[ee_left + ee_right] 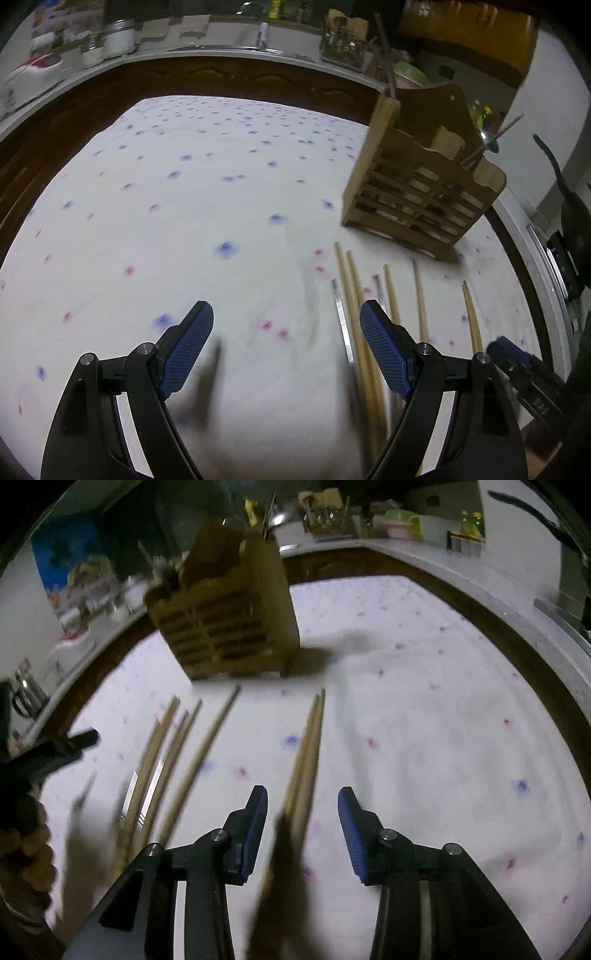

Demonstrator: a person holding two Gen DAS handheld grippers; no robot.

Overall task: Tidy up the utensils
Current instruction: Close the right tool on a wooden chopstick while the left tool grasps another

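Observation:
A wooden utensil holder (417, 173) (229, 627) stands on the flowered cloth, with metal utensils sticking out of its top. Several wooden chopsticks (354, 295) (166, 757) and some metal handles (340, 317) lie in front of it. My left gripper (287, 304) is open above bare cloth, and its right finger sits just beside the leftmost chopsticks. My right gripper (303, 789) is open, partly closed in. A pair of chopsticks (308, 746) runs between its pads (255, 823) without touching them.
The white cloth (166, 221) covers the table. A kitchen counter (221, 48) curves around it with jars, a dish rack and a sink. A black pan (572, 221) sits at the right edge. Part of the left gripper (62, 749) shows at the left in the right wrist view.

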